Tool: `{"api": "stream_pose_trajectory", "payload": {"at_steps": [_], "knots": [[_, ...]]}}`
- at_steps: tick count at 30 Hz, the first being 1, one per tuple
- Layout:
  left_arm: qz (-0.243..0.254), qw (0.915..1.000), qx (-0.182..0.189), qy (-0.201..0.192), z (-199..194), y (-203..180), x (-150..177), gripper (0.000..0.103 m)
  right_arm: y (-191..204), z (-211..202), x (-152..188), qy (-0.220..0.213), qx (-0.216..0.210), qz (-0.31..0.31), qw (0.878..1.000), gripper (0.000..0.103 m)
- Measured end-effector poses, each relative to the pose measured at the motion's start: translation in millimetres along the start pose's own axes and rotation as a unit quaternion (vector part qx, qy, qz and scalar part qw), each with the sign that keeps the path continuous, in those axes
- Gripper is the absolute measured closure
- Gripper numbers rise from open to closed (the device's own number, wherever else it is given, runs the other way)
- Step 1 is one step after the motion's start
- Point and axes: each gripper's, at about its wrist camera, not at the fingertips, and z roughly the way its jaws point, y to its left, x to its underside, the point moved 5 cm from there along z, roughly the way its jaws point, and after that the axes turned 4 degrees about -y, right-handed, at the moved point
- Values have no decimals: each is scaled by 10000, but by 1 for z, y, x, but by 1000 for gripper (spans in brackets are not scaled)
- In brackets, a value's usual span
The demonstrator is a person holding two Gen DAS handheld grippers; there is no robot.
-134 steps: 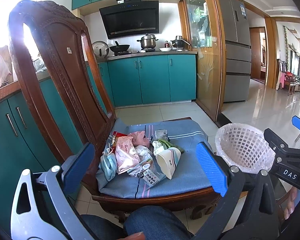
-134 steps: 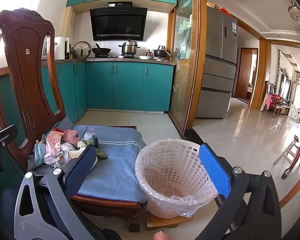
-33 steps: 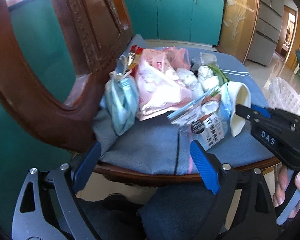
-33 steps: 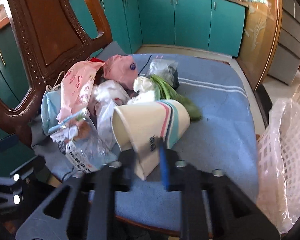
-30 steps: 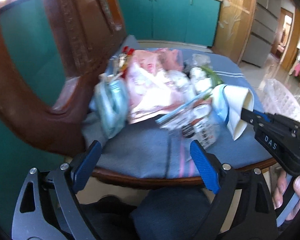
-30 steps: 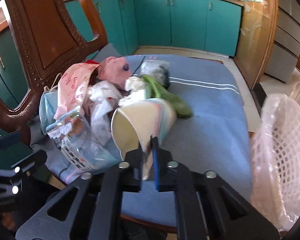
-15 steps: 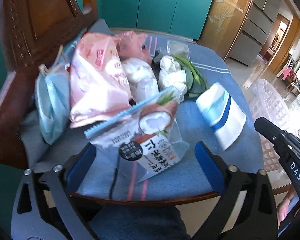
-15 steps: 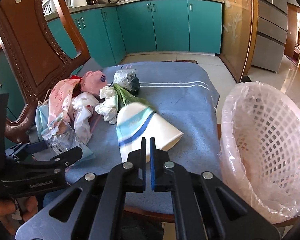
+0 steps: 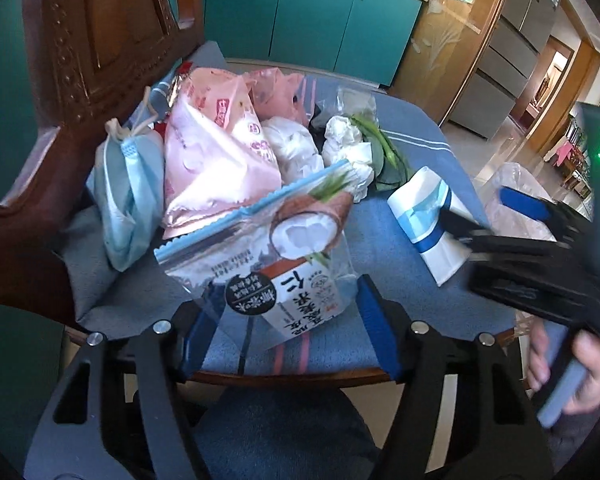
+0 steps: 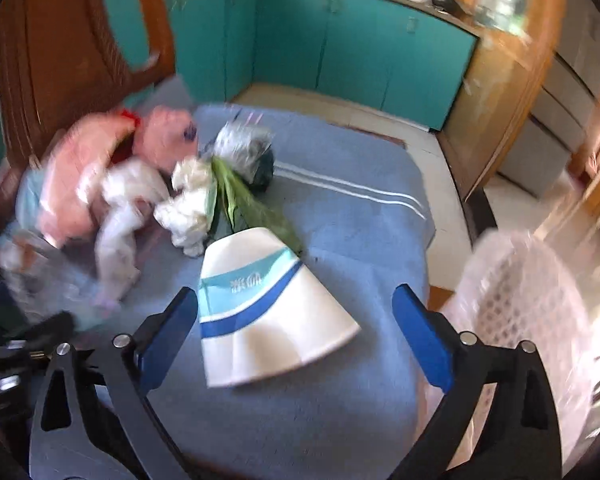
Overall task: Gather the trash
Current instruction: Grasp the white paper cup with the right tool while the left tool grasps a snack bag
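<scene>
Only the left view is showing the coconut bag [image 9: 278, 270] lying between the spread left gripper [image 9: 286, 334] fingers, while the right gripper [image 10: 296, 338], also spread, is framing the paper cup [image 10: 268, 312] on the blue cushion [image 10: 352, 208], basket [image 10: 528, 320] at 3 o'clock.

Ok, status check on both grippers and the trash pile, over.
Left gripper open around coconut snack bag. Right gripper open, paper cup lying between its fingers, ungripped. Basket alongside, nothing blocking.

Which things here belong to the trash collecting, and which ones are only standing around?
For the job:
paper cup
coconut snack bag
pink wrapper
face mask
crumpled tissue
green leaves
white basket
left tongs
right tongs

Just around:
wooden chair
blue cushion
teal cabinets
</scene>
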Motion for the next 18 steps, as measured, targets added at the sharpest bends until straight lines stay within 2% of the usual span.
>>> {"api": "stream_pose_trajectory", "payload": {"at_steps": [3, 6, 8, 9, 14, 18], "knots": [[-3, 10000, -22, -51, -5, 1, -1, 35, 11, 21, 3, 355, -93, -296, 9989, 7], [-6, 9999, -31, -115, -14, 3, -3, 35, 16, 28, 9, 461, -201, -334, 9982, 7], [4, 9998, -41, -171, -21, 5, -4, 35, 16, 27, 12, 440, -407, -239, 9979, 20], [11, 9998, -45, -193, -22, 6, -4, 35, 16, 25, 13, 433, -442, -198, 9979, 21], [38, 9997, -26, -259, -30, 3, -1, 35, 9, 6, 12, 219, -672, 81, 9975, 22], [130, 9994, 65, -315, -33, -6, -6, 35, -19, -31, 5, -230, -712, 493, 9960, 22]]}}
